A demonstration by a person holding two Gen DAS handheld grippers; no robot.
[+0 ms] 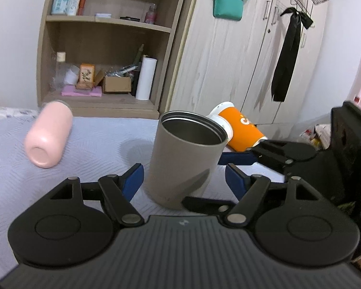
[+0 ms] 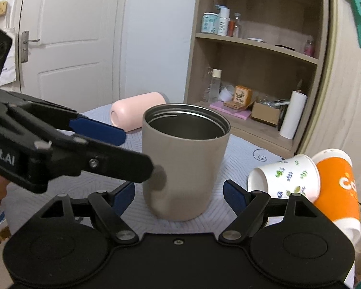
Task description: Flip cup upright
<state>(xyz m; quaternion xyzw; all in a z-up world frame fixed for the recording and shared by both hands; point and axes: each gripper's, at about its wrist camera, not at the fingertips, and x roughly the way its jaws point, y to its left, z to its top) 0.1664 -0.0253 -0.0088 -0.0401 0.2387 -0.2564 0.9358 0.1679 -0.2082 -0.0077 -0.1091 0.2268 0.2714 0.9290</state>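
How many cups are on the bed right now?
4. The grey metal cup stands upright in the middle. The pink cup lies on its side behind it. The white leaf-print paper cup and the orange paper cup lie tipped at the right. Others may be hidden.

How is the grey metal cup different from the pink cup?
The grey metal cup stands upright with its open mouth facing up, while the smooth pink cup lies on its side. The grey one shows a shiny steel inside; the pink one shows only its closed, dimpled bottom end. The grey one sits between both open claws; the pink one lies farther back, apart from them. Both rest on the same pale quilted cover.
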